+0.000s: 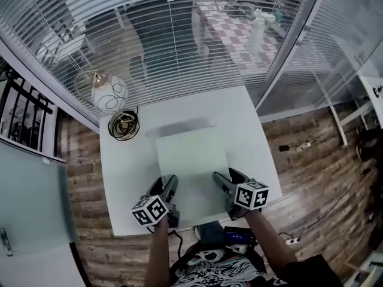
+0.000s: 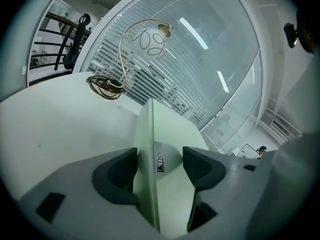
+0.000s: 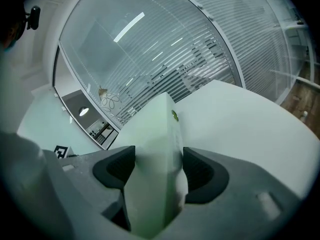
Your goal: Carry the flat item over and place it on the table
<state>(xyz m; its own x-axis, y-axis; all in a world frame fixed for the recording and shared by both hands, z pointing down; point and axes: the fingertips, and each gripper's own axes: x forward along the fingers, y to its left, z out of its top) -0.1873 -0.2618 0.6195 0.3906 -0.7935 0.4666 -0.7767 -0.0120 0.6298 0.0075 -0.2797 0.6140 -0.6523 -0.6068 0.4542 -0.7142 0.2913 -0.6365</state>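
A pale green flat panel (image 1: 191,160) is held level over the white table (image 1: 128,166), throwing a faint shadow past its far edge. My left gripper (image 1: 170,188) grips its near left edge, and my right gripper (image 1: 222,182) grips its near right edge. In the left gripper view the panel (image 2: 172,134) runs edge-on between the jaws of the left gripper (image 2: 160,160), which are closed on it. In the right gripper view the panel (image 3: 156,126) fills the gap of the right gripper (image 3: 159,166), with both pads pressed against it.
A round white lamp globe (image 1: 109,93) and a coil of cable (image 1: 123,125) sit at the table's far left corner. A curved glass wall with blinds (image 1: 179,40) stands just behind the table. Wood floor (image 1: 311,178) with cables lies to the right.
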